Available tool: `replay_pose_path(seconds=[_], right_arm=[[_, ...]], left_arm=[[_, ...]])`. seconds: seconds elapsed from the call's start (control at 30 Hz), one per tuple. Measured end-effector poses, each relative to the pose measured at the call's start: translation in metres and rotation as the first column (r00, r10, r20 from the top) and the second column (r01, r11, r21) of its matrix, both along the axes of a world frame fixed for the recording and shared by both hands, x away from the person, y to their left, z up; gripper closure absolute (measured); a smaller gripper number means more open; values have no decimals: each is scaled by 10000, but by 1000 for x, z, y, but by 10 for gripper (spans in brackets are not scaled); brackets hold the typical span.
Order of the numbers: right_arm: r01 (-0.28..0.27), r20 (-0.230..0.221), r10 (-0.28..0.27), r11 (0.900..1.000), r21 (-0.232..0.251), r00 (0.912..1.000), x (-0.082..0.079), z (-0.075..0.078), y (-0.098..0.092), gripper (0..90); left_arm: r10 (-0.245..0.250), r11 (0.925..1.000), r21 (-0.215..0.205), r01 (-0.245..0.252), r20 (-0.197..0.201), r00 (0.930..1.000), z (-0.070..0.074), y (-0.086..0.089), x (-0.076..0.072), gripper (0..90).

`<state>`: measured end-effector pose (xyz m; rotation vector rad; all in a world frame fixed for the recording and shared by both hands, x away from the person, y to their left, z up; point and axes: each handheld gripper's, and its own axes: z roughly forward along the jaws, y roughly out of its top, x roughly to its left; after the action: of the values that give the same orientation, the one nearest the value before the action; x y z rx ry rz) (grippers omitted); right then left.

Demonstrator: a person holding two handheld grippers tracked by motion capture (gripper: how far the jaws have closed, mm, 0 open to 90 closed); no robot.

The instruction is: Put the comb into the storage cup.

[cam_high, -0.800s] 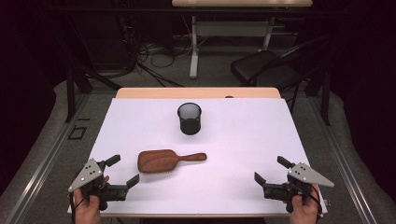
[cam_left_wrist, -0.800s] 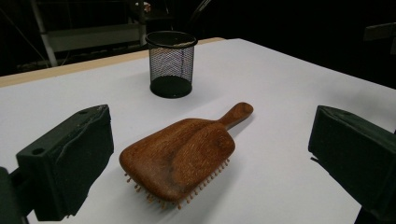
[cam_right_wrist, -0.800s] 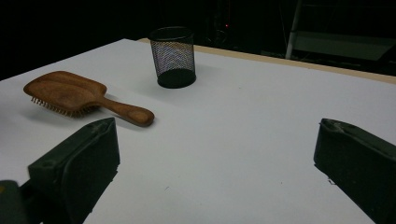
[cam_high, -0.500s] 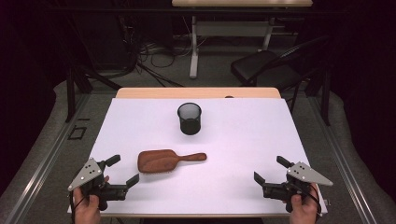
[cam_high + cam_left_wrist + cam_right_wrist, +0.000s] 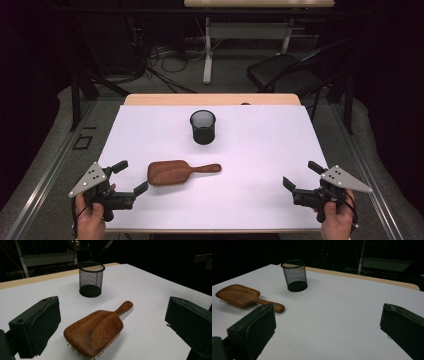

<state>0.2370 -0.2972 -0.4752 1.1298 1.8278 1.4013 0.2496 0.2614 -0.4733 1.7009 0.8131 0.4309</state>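
Observation:
A brown wooden hairbrush [image 5: 172,171] lies bristles down on the white table, its handle pointing right; it is also in the left gripper view [image 5: 97,330] and the right gripper view [image 5: 242,297]. A black mesh cup [image 5: 203,126] stands upright behind it, seen too as the cup [image 5: 90,278] and the cup [image 5: 294,275]. My left gripper [image 5: 130,177] rests open at the front left corner, just left of the brush head, holding nothing. My right gripper [image 5: 303,176] sits open at the front right corner, far from both objects, its jaws wide apart and empty.
The white sheet [image 5: 260,150] covers most of a wooden tabletop [image 5: 210,99], whose bare strip shows at the far edge. Beyond the table are a dark chair [image 5: 280,72], cables on the floor and another table's legs.

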Motion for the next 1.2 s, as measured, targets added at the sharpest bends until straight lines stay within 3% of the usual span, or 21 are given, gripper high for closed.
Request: replay_pose_path(seconds=[0.37,0.47,0.77,0.9,1.0,1.13,1.2], right_arm=[[314,-61,-314,9995,-34,9995,2,21,-16,0],[290,-41,-292,9991,-306,9996,5,30,-19,0],[729,-68,-732,9966,-376,9973,11,43,-32,0],[1011,-317,-1024,9940,-415,9942,12,46,-40,0],[849,-312,-859,9958,-334,9958,11,48,-42,0],[706,-402,-725,9964,-468,9966,11,49,-42,0],[547,-554,-583,9964,-649,9968,13,48,-40,0]], left_arm=[[-244,9991,336,250,-168,9996,25,-6,19,2],[-277,9990,355,286,-245,9993,31,-6,23,2],[-631,9964,541,658,-496,9968,45,-8,29,2],[-657,9959,597,686,-496,9966,52,-11,29,2],[-698,9952,660,723,-396,9968,58,-13,28,2],[-858,9882,1238,897,-370,9956,65,-20,30,2],[-891,9833,1530,986,-677,9937,67,-24,37,2]])
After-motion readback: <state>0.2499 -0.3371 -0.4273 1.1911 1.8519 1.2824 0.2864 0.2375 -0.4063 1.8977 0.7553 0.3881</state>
